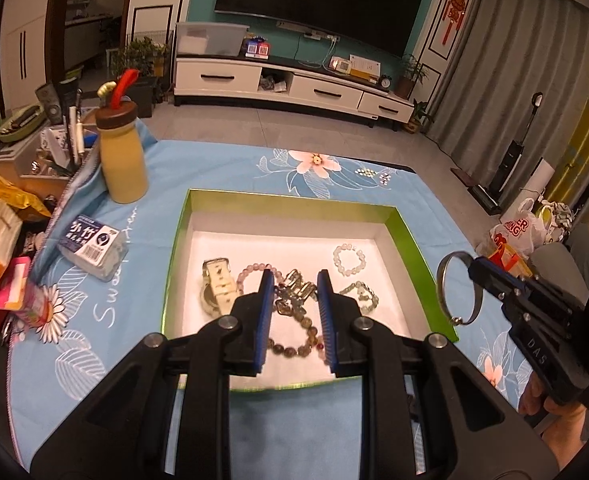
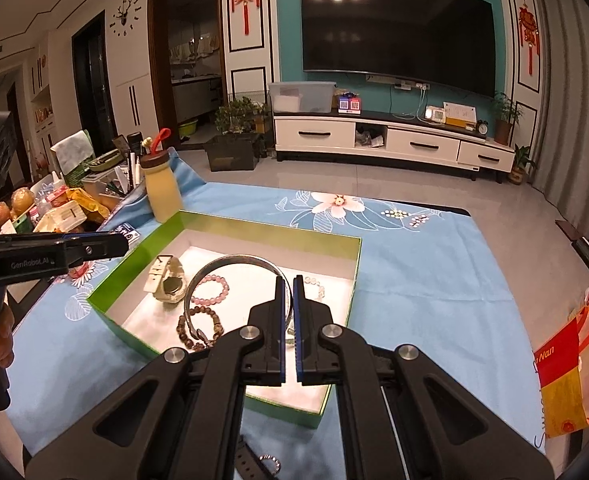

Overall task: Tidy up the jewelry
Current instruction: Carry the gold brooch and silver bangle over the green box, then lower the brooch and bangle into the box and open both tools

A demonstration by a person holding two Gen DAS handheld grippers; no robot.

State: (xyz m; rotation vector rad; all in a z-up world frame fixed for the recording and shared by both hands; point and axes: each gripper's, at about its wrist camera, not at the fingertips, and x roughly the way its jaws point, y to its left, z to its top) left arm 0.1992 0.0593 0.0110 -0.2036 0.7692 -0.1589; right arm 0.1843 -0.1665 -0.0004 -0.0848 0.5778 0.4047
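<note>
Hiding bangle (image 2: 230, 272) rim – R gripper (image 2: 288, 284) jaws clamped.

Green-rimmed white-lined box (image 1: 408, 236) at frame centre, holding cream watch (image 1: 216, 286) at left, pink bead bracelet (image 1: 250, 272) beside it, dark bead bracelet (image 1: 294, 346) low centre, pale bead bracelet (image 1: 349, 259) upper right; silver bangle (image 1: 442, 284) upright, raised past right rim.
</note>
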